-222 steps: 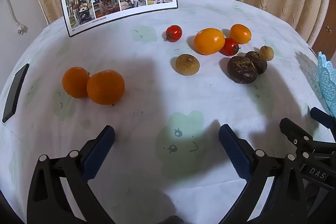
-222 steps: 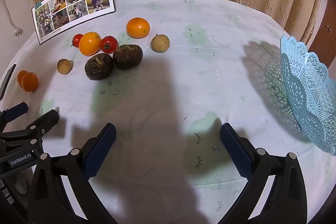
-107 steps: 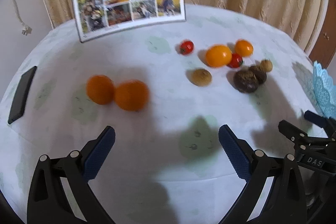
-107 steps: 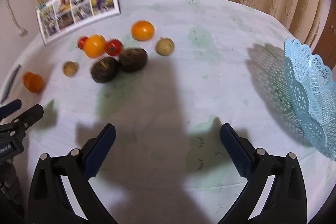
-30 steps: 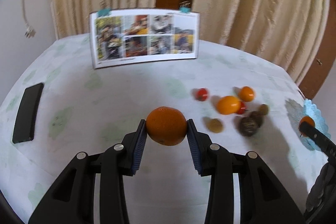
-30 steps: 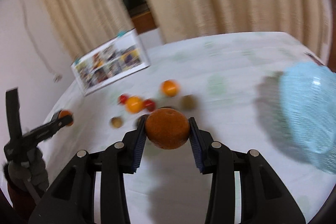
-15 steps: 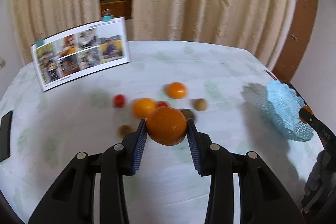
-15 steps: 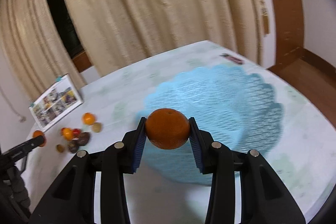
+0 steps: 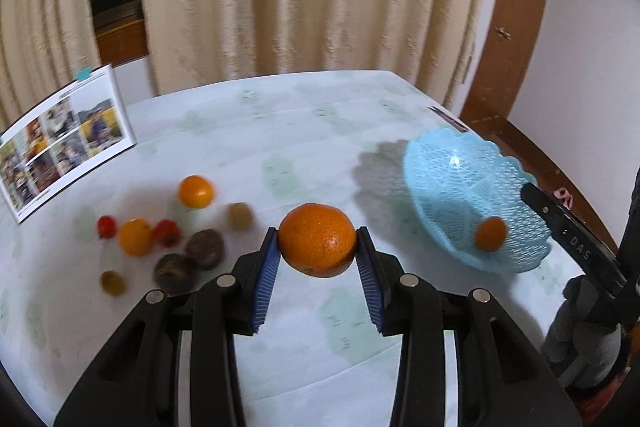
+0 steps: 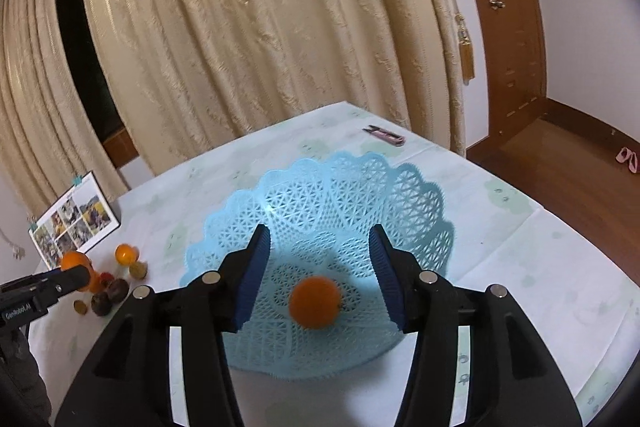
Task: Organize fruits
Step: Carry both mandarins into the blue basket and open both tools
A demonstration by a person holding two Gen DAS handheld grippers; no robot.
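Table point(image 9: 280, 347), pale cloth; blue basket point(image 10: 360, 179); loose fruits point(image 9: 168, 247); photo board point(image 9: 60, 147)

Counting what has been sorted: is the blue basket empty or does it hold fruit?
Not empty: one orange lies inside the blue basket, below the right gripper, whose jaws are opening.

Basket point(image 10: 400, 195) – pale blue lattice; tangerine point(image 9: 317, 245) orange; tablecloth point(image 9: 300, 131) white, faint green prints; curtain point(image 10: 280, 27) cream.
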